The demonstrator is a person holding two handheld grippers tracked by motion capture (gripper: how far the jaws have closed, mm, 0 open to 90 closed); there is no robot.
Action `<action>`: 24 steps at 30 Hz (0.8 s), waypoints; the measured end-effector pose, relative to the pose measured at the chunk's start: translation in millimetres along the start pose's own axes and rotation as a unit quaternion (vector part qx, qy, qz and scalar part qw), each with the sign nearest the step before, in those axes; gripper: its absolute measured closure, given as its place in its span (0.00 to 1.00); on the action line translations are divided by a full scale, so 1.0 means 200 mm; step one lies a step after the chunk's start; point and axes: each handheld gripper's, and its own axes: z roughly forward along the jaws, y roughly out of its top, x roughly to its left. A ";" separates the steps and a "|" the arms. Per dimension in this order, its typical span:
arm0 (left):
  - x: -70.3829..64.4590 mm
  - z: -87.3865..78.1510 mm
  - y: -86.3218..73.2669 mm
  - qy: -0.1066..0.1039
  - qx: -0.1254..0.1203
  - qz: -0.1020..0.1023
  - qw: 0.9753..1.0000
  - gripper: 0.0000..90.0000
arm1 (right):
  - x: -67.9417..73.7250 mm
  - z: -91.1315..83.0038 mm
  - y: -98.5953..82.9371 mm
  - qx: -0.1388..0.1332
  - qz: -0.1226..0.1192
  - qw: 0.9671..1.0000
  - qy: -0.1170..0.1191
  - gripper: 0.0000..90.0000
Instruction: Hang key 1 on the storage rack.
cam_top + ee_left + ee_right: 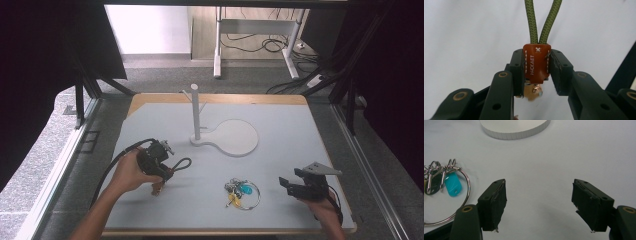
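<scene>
white tabletop carries a peg stand at centre; left gripper clamps the leather-tabbed lanyard, loop free for hanging, while right gripper waits agape beside the keyring.

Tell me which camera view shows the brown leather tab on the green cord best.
The left gripper view: the leather tab sits close up, clamped between the left gripper jaws, stitching and lettering visible. The high view shows only the cord loop sticking out of that gripper, the tab too small to make out.
</scene>
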 end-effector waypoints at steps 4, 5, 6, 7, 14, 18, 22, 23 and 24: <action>0.02 -0.06 0.01 0.005 -0.011 -0.005 1.000 0.74 | 0.00 0.00 0.00 -0.001 0.000 1.000 0.000 0.32; 0.02 -0.08 0.01 0.004 -0.014 -0.006 1.000 0.74 | 0.00 0.00 0.00 -0.001 -0.001 1.000 0.000 0.32; 0.02 -0.08 0.01 0.004 -0.014 -0.006 1.000 0.74 | 0.00 0.00 0.00 -0.001 0.000 1.000 0.000 0.32; 0.03 -0.10 0.02 0.007 -0.020 -0.009 1.000 0.74 | 0.00 0.00 0.00 -0.001 0.000 1.000 0.000 0.32; 0.07 -0.17 0.04 0.010 -0.034 -0.016 0.999 0.74 | 0.00 0.00 0.00 0.000 0.001 1.000 -0.001 0.32; 0.09 -0.23 0.05 0.013 -0.043 -0.022 0.999 0.74 | 0.00 0.00 0.00 0.001 -0.001 1.000 -0.001 0.32; 0.10 -0.27 0.05 0.016 -0.051 -0.027 0.998 0.74 | 0.00 0.01 -0.01 0.003 -0.001 1.000 -0.003 0.32; 0.10 -0.27 0.05 0.016 -0.051 -0.027 0.998 0.74 | 0.00 0.01 -0.01 0.004 -0.003 1.000 -0.003 0.32; 0.11 -0.28 0.05 0.014 -0.052 -0.027 0.998 0.73 | 0.00 0.01 -0.01 0.005 -0.004 1.000 -0.003 0.32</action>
